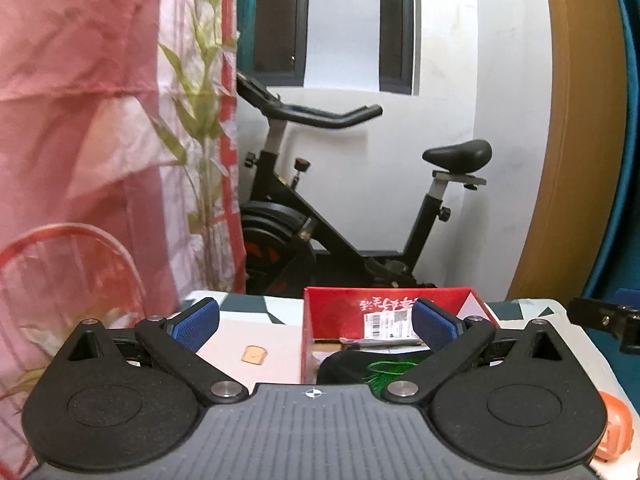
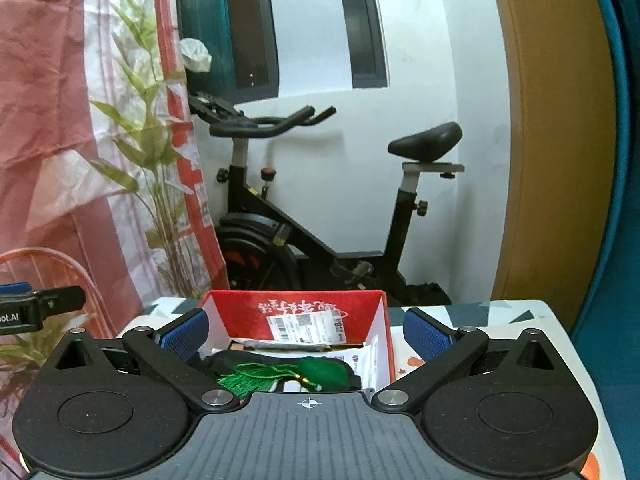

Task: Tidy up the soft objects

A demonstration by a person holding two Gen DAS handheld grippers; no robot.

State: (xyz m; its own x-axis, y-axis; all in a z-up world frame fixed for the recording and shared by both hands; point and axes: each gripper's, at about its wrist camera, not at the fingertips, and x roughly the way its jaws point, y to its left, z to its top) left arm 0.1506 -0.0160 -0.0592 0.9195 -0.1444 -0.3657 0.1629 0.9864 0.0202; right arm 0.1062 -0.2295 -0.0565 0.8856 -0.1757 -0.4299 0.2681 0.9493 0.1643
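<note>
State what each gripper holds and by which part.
Nothing is held. The left gripper and right gripper both stand open and empty above the red box.

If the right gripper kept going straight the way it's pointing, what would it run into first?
Probably the red box. The right gripper is open and empty, aimed slightly downward over the green tassel ornament inside, so it would likely meet the box's far wall or contents. Depth is uncertain.
</note>
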